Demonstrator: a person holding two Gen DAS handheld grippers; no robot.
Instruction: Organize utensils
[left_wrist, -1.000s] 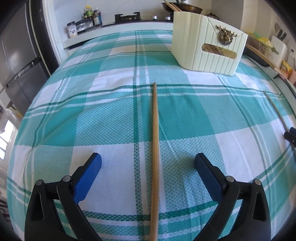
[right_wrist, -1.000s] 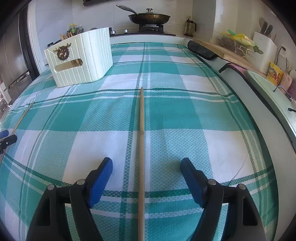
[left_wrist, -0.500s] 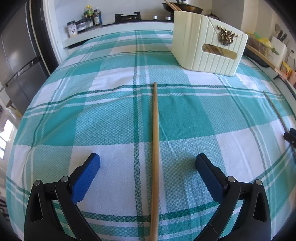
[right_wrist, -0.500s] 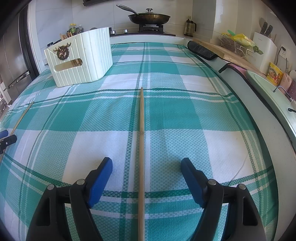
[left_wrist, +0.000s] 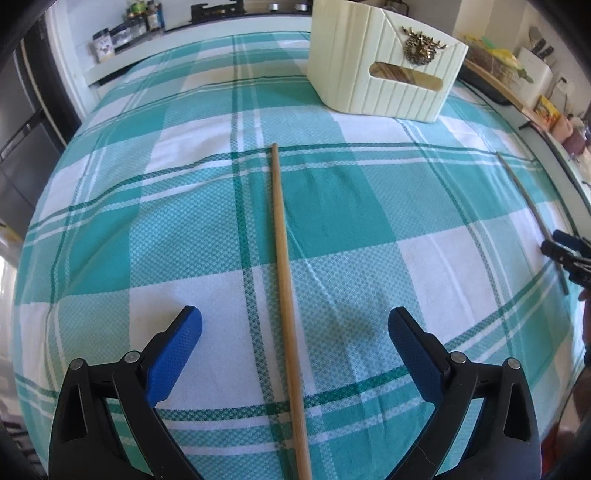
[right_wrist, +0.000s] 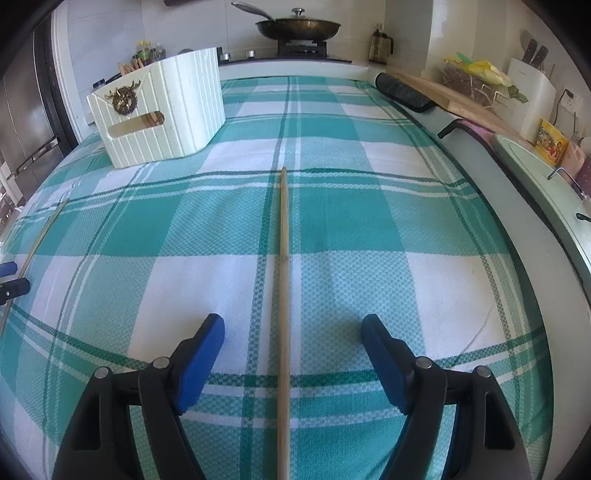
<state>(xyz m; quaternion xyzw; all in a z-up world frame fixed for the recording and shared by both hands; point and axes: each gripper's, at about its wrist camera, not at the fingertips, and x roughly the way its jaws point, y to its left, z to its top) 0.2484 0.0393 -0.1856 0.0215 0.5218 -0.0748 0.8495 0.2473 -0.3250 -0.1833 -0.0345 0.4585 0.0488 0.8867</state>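
A long wooden chopstick lies on the teal checked cloth and runs between the open blue fingers of my left gripper. A second chopstick lies the same way between the open fingers of my right gripper. Neither gripper touches its stick. A cream ribbed utensil box with a brass stag emblem stands at the back; it also shows in the right wrist view. Wooden utensils show through its handle slot. Each view shows the other gripper at its edge.
The cloth covers the whole counter. A stove with a lidded pan stands behind. Spice jars sit at the back left, a fridge on the left. A rolled dark mat, cutting board and sink edge line the right side.
The left wrist view has shifted slightly forward and down toward the chopstick. The right gripper has not visibly moved. Both grippers stay open.
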